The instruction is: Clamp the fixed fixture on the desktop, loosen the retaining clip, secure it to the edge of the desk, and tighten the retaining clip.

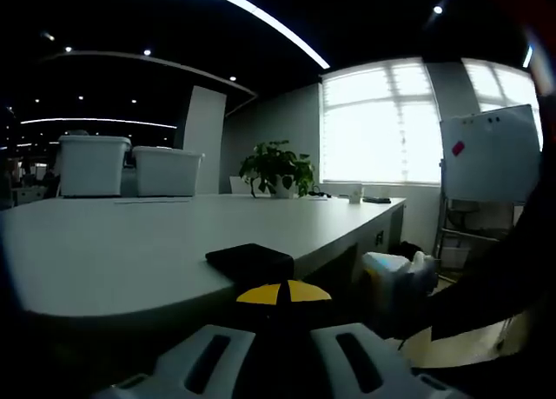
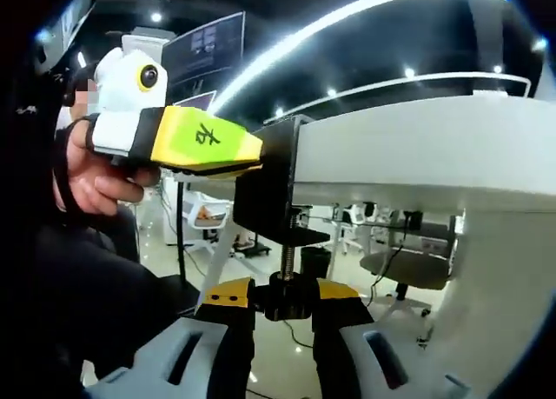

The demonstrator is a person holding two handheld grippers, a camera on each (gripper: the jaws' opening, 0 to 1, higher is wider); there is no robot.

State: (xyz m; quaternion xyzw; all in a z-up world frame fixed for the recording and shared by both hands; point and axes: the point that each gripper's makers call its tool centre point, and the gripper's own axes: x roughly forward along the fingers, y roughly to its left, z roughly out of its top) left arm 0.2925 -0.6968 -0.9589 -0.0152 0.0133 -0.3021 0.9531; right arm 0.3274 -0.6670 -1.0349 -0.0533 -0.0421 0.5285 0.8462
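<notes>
A black clamp fixture (image 2: 268, 199) sits over the edge of the white desk (image 2: 417, 147), its top plate (image 1: 250, 262) lying flat on the desktop (image 1: 130, 242). My left gripper (image 1: 284, 293) is shut on the fixture's upper end. From below it appears as a yellow and white tool (image 2: 257, 150) held by a hand (image 2: 95, 177). Under the desk, a threaded screw runs down from the fixture to a black knob (image 2: 282, 288). My right gripper (image 2: 282, 300) is shut on that knob, one yellow-tipped jaw on each side.
Two white bins (image 1: 91, 164) and a potted plant (image 1: 276, 169) stand at the desk's far side. A whiteboard (image 1: 491, 151) stands to the right by the bright window. Office chairs (image 2: 400, 269) and a white desk leg (image 2: 495, 303) are below the desk.
</notes>
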